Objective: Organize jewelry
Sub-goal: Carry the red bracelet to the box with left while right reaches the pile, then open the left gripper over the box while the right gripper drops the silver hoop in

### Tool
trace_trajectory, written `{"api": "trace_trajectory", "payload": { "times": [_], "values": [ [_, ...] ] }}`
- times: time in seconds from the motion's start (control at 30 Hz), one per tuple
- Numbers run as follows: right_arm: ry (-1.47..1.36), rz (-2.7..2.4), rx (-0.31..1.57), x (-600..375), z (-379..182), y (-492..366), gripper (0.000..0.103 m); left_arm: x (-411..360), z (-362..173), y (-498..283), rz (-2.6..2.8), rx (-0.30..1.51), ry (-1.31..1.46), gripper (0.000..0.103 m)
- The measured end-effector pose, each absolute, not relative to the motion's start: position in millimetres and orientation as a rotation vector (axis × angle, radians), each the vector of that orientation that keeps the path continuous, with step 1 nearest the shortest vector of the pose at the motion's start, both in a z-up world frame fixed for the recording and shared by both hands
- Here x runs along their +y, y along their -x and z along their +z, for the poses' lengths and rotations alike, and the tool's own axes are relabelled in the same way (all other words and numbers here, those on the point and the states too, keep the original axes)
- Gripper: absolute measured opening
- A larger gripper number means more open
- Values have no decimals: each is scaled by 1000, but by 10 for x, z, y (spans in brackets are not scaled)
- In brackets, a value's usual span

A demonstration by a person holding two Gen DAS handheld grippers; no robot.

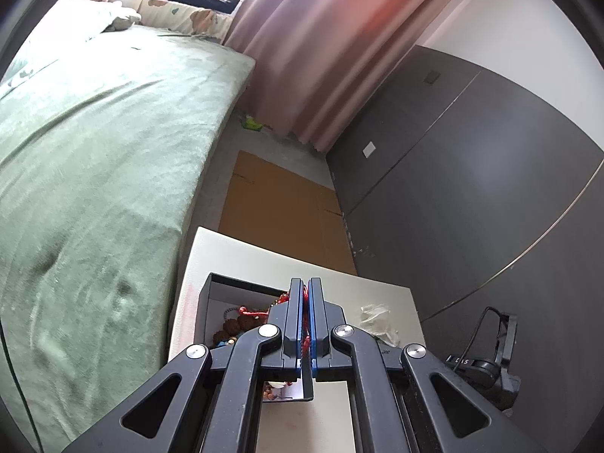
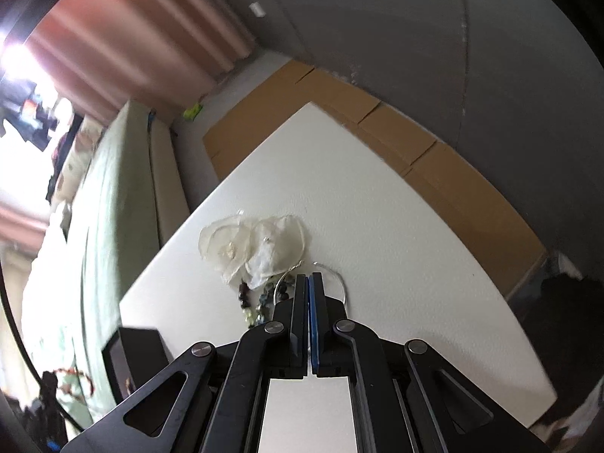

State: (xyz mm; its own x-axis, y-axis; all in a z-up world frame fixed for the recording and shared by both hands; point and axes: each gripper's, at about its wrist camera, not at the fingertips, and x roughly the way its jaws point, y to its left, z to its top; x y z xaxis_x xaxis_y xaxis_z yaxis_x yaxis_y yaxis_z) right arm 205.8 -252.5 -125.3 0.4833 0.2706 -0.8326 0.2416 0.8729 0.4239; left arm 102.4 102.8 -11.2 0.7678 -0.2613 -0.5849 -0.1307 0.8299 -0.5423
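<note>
In the left wrist view my left gripper [image 1: 306,283] is shut on a red cord piece of jewelry [image 1: 304,294], held over a black open box [image 1: 226,283] that holds red and brown bead bracelets [image 1: 241,321]. In the right wrist view my right gripper [image 2: 308,279] has its jaws closed, and a thin silver hoop [image 2: 336,277] arcs beside its right finger; I cannot tell if it is pinched. A pile of dark and green beads [image 2: 260,302] and sheer white fabric flowers [image 2: 253,245] lie on the white table [image 2: 377,226] just ahead.
A green-covered bed [image 1: 94,170] runs along the left. Flat cardboard [image 1: 279,207] lies on the floor beyond the table. A dark grey wardrobe [image 1: 472,188] and pink curtain [image 1: 321,56] stand behind. The black box also shows in the right wrist view [image 2: 132,355].
</note>
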Motion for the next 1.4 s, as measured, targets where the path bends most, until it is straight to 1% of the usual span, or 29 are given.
{"api": "trace_trajectory", "payload": {
  "times": [0.03, 0.07, 0.1, 0.13, 0.17, 0.3, 0.43, 0.5, 0.57, 0.63, 0.7, 0.8, 1.17, 1.27, 1.4],
  "values": [
    [-526, 47, 1090, -2494, -1253, -2070, 7, 1034, -118, -1030, -76, 703, 599, 2],
    [-514, 63, 1098, -2463, -1253, -2094, 20, 1024, -121, -1038, -75, 705, 596, 2],
    [-498, 68, 1101, -2431, -1250, -2106, 37, 1011, -127, -1050, -75, 708, 594, 2],
    [-485, 72, 1099, -2417, -1243, -2111, 42, 1001, -135, -1060, -76, 712, 592, 2],
    [-469, 78, 1095, -2401, -1241, -2123, 43, 988, -147, -1072, -77, 717, 591, 2],
    [-429, 123, 1107, -2364, -1262, -2121, 42, 960, -164, -1088, -81, 725, 578, 2],
    [-379, 165, 1122, -2287, -1296, -2136, 38, 978, -178, -1092, -76, 728, 575, 2],
    [-362, 176, 1131, -2267, -1331, -2150, 33, 992, -187, -1094, -73, 731, 579, 2],
    [-359, 177, 1150, -2234, -1403, -2186, 30, 991, -187, -1095, -71, 733, 581, 2],
    [-355, 180, 1166, -2201, -1461, -2210, 25, 988, -191, -1097, -72, 733, 580, 2],
    [-338, 173, 1181, -2162, -1510, -2223, 12, 987, -196, -1097, -72, 735, 578, 2],
    [-333, 160, 1167, -2148, -1487, -2203, 5, 999, -192, -1089, -72, 734, 579, 2],
    [-438, 228, 1061, -2256, -1147, -2081, 4, 1037, -223, -1095, -72, 739, 590, 2],
    [-456, 278, 1017, -2170, -1011, -2033, 4, 989, -279, -1143, -86, 766, 585, 2],
    [-490, 369, 969, -1999, -876, -1968, 4, 936, -391, -1241, -102, 846, 597, 3]
  ]
}}
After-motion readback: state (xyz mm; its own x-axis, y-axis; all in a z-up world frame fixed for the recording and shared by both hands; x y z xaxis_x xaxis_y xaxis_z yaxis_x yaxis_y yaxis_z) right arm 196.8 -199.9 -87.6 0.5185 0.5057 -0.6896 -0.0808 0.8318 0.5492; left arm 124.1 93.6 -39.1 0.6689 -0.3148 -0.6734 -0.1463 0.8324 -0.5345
